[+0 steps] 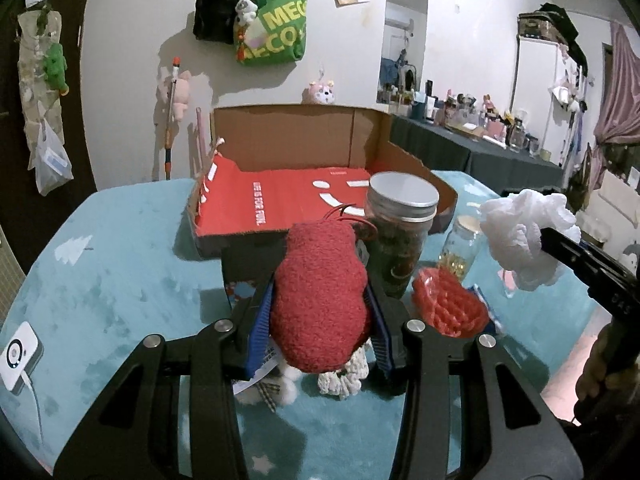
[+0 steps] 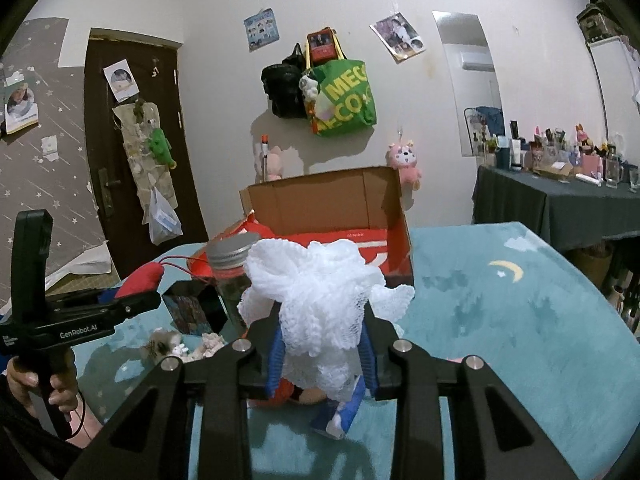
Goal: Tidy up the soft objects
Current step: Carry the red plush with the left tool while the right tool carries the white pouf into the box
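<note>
Red fuzzy plush [image 1: 320, 300] upright, clamped betw. blue jaws, white mesh pouf [image 2: 320, 300] likewise, both above teal cloth

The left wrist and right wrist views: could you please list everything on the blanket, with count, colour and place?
Cardboard box: one, brown with red lining, open, at the back.
Jar: one, metal lid, in front of box.
Small jar: one, clear, right of it.
Mesh item: one, orange-red, on blanket.
Plush toy: one, red, in left gripper.
Bath pouf: one, white, in right gripper.
Person's hand: one, holding the left gripper's handle.
</note>
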